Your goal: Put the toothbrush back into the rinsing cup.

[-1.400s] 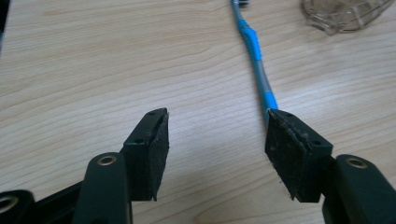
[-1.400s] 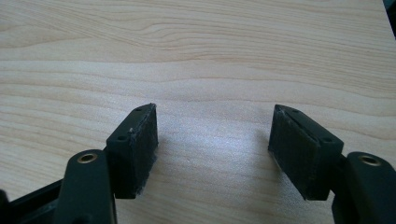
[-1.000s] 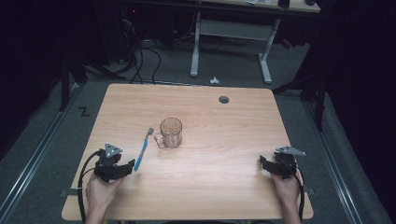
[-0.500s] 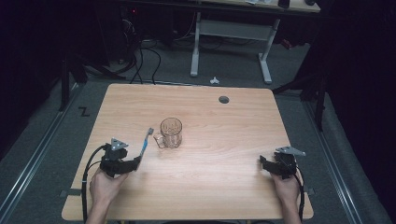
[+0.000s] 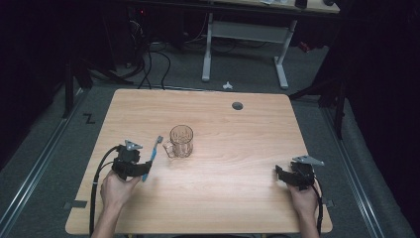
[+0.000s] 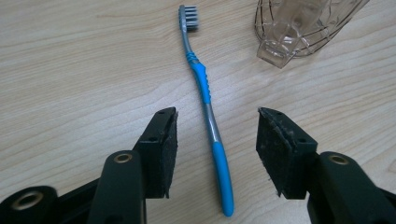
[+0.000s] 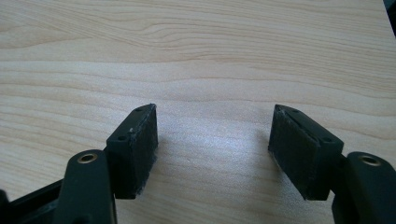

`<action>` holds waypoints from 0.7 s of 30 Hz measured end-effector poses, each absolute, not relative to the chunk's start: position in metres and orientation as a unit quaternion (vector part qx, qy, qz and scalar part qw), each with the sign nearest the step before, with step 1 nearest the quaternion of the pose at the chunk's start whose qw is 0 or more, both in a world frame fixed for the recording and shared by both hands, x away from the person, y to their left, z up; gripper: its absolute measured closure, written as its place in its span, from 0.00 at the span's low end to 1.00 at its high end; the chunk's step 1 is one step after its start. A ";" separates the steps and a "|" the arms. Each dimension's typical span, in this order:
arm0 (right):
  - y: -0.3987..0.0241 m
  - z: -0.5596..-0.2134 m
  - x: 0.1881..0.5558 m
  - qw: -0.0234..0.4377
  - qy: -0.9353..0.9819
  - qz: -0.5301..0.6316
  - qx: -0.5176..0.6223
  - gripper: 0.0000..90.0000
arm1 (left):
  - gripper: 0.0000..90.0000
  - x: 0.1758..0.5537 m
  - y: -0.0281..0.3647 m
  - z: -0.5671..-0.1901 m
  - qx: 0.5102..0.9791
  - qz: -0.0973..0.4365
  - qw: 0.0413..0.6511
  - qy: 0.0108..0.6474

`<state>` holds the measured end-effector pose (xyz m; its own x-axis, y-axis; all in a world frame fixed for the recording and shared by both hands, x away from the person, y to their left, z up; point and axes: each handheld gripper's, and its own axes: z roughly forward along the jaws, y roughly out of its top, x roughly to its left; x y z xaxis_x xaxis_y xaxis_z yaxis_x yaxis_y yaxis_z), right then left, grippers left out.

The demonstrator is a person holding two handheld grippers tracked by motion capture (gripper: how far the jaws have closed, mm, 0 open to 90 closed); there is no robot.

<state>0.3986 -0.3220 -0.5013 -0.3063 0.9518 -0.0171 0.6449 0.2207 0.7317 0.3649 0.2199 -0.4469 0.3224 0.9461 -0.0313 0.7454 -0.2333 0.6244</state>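
The blue toothbrush (image 6: 206,98) lies flat on the wooden table (image 5: 237,148), left of the middle, its grey bristle head pointing away from the person and its blue handle end toward the near edge; in the high view the toothbrush (image 5: 151,157) runs slightly aslant, just beside the clear glass mug (image 5: 181,141), which stands upright a little to its right with its handle turned toward the brush. In the left gripper view the mug (image 6: 303,25) shows at the upper right, close to the brush's head but not touching it. The left gripper (image 6: 215,140) hangs right over the lower half of the handle: its two black jaws stand one on each side of the brush, with bare wood showing between each pad and the handle, so nothing is gripped. The jaws have just been closing, with the toothbrush between them, and they are now partly open. In the high view the left gripper (image 5: 141,169) sits at the near left of the table, held by the person's left hand (image 5: 116,188), its cable looping back toward the table edge. The right gripper (image 7: 212,140) rests well apart near the table's right front corner, its jaws wide open over bare wood with nothing between them; in the high view the right gripper (image 5: 282,174) is held by the person's right hand (image 5: 303,197). A small dark round hole (image 5: 237,105) sits near the far edge of the table.
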 end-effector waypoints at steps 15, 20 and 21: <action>-0.322 -0.501 0.399 0.241 0.743 0.318 0.537 0.36 | 0.56 0.383 0.211 -0.440 0.767 0.175 0.251 0.563; -0.322 -0.501 0.399 0.241 0.743 0.318 0.537 0.36 | 0.56 0.390 0.209 -0.438 0.769 0.172 0.247 0.565; -0.322 -0.501 0.399 0.241 0.743 0.318 0.537 0.36 | 0.56 0.391 0.209 -0.438 0.768 0.171 0.247 0.566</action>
